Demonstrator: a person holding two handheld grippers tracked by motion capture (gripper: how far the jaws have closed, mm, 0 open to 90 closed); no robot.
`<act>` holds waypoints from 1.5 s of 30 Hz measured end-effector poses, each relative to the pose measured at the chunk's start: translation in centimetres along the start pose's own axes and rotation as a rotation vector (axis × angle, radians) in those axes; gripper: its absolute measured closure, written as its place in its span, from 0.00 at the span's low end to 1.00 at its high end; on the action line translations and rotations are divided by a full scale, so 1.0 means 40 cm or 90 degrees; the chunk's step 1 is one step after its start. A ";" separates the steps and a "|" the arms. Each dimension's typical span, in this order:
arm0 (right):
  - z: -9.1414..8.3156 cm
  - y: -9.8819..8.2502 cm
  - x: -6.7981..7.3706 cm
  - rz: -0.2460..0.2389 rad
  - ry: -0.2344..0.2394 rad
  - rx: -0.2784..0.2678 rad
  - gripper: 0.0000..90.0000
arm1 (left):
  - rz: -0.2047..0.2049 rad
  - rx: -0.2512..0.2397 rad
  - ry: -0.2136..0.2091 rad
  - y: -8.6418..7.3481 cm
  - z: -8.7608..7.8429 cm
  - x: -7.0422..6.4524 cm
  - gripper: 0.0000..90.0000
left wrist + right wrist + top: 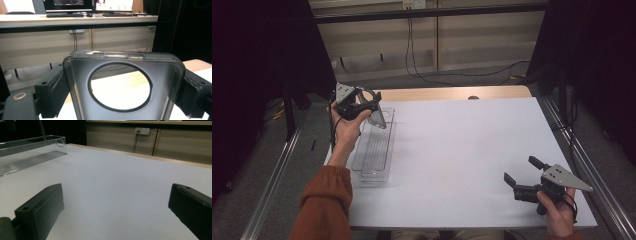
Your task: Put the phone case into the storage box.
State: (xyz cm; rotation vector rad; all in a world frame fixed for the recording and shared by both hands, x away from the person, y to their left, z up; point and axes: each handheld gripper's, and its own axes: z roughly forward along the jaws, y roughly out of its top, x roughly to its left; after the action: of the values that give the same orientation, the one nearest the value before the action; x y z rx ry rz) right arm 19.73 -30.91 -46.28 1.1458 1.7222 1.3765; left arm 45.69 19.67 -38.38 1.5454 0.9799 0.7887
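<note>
- Two black jaws of the left gripper [122,96] press on the long edges of a translucent grey phone case [120,75], one on each side; the case stands between them with its large round camera opening facing the lens.
- From the high view the same left gripper [362,102] holds the phone case [377,116] lifted and tilted over the far end of a clear plastic tray [362,172].
- That tray is long and narrow and lies along the left edge of the white table [462,150].
- An orange sleeve [324,200] covers the forearm behind the left hand [346,127].
- Jaws of the right gripper [115,212] stand wide apart with bare table between them and nothing gripped.
- At the near right corner of the table, the right gripper [522,175] is well apart from the tray and points roughly towards it; the right hand [559,210] holds it low.
</note>
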 end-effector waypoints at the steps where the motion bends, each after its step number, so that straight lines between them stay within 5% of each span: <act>1: 0.000 -0.001 0.000 -0.001 0.003 0.001 0.00 | 0.001 0.002 0.002 -0.002 0.005 -0.001 0.14; 14: 0.000 -0.002 0.001 0.001 0.009 0.004 0.00 | 0.002 0.016 0.022 -0.035 0.058 0.001 0.14; 24: 0.002 -0.003 0.001 -0.001 0.009 0.004 0.00 | 0.011 0.020 0.012 -0.054 0.086 -0.010 0.14; 45: 0.000 -0.004 0.000 0.008 0.006 0.003 0.00 | 0.005 0.025 0.017 -0.071 0.109 -0.005 0.13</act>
State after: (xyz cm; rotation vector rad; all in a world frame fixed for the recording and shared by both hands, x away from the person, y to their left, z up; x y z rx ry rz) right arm 19.70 -30.91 -46.45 1.1567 1.7289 1.3877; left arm 48.93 17.82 -41.99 1.5765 1.0138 0.8019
